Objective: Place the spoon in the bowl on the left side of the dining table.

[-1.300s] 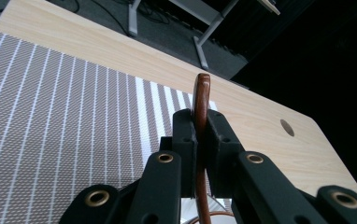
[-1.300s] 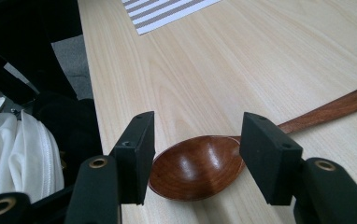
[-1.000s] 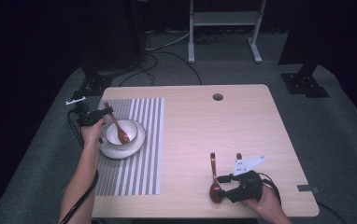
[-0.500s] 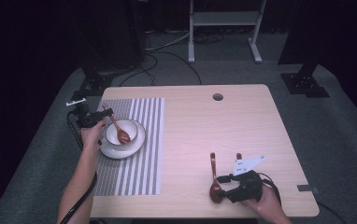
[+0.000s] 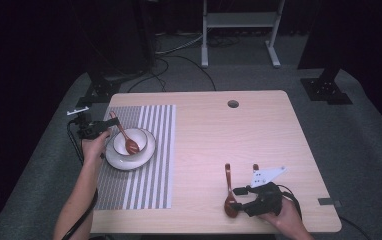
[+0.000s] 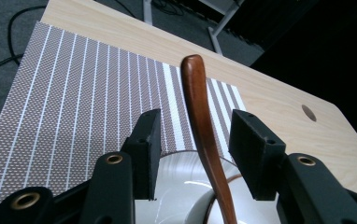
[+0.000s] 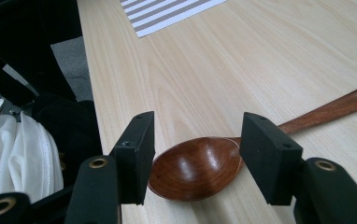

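A dark wooden spoon (image 5: 125, 136) leans in a white bowl (image 5: 138, 136) that stands on a white plate (image 5: 115, 161) over a striped placemat (image 5: 144, 185). My left gripper (image 5: 101, 129) is at the spoon's handle (image 6: 197, 102). Its jaws have just been opening, and they now stand open with a gap on each side of the handle. Near the front edge a second wooden spoon (image 5: 227, 177) lies flat on the table. My right gripper (image 5: 236, 198) is low over it, and its pads (image 7: 137, 149) sit against both sides of the spoon's bowl (image 7: 195, 168).
The light wooden table (image 5: 259, 135) has a round cable hole (image 5: 233, 104) at the back. Grey carpet, black stands and cables surround it. In the right gripper view the placemat's corner (image 7: 167, 11) lies far off, and white cloth (image 7: 13, 154) shows beyond the table edge.
The left gripper's jaws have parted from the spoon handle, and the spoon now rests in the bowl by itself. The right gripper and its spoon have not moved.
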The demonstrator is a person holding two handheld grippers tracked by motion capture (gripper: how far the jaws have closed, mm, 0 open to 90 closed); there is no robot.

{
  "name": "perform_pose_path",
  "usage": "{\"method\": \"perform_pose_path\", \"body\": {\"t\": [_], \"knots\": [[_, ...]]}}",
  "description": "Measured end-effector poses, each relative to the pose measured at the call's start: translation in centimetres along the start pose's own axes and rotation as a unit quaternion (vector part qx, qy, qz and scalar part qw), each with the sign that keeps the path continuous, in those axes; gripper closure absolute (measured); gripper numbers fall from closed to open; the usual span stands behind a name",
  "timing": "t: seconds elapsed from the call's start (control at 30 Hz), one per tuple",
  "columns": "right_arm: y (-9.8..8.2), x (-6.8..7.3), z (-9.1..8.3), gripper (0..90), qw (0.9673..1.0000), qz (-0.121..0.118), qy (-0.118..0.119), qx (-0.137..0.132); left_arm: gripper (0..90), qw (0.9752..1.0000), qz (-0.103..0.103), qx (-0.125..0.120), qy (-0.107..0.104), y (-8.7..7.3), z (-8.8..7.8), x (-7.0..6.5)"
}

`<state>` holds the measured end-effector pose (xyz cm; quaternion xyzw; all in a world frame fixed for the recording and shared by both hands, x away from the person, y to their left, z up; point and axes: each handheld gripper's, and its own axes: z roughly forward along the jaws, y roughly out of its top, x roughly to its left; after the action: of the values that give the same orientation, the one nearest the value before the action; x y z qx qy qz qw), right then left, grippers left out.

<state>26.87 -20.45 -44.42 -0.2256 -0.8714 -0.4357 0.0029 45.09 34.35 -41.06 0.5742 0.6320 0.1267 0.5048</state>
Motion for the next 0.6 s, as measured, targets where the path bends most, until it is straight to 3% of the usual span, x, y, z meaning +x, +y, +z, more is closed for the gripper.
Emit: {"method": "perform_pose_path", "body": {"t": [0.37,0.6], "knots": [[0.2,-0.3,-1.0,39.4,0.9997,0.003,-0.024,-0.011,45.0,0.9998,0.016,0.005,-0.009,-0.4,-0.8,-0.4],[0.2,-0.7,-1.3,34.2,0.9989,0.013,-0.042,-0.017,35.3,0.9991,0.039,0.002,-0.014,-0.2,-1.7,-1.8]]}}
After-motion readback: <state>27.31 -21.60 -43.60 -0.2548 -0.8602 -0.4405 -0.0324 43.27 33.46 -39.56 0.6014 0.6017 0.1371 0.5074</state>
